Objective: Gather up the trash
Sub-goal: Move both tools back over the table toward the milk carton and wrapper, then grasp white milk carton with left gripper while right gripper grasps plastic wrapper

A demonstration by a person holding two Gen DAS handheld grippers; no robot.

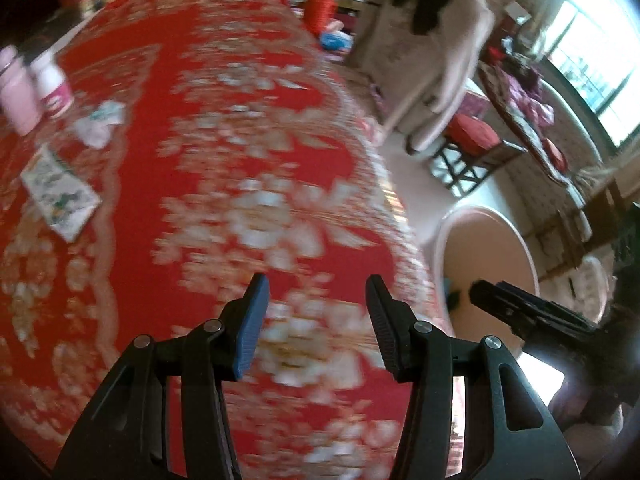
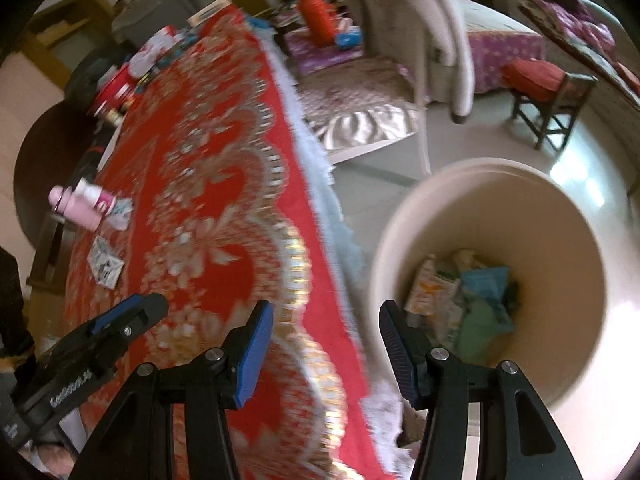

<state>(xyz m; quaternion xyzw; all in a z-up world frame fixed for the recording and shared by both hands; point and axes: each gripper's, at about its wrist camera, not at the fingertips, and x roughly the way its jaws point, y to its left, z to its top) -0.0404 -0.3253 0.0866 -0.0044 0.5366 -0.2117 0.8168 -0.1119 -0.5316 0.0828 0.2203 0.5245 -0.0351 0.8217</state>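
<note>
While both claws gape empty, bin (image 2: 492, 216) stands beside tablecloth edge (image 2: 320, 184).

Cream bin (image 2: 500, 208) on the floor holds crumpled wrappers (image 2: 468, 296).

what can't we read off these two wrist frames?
- Flat packet, left wrist view: motion blur, print unreadable.
- Crumpled wrapper beside the pink bottle: blurred, type unclear.
- Bin contents, right wrist view: piled wrappers overlap; the right gripper finger hides part.
- Bin in left wrist view: the right gripper hides its inside.
</note>
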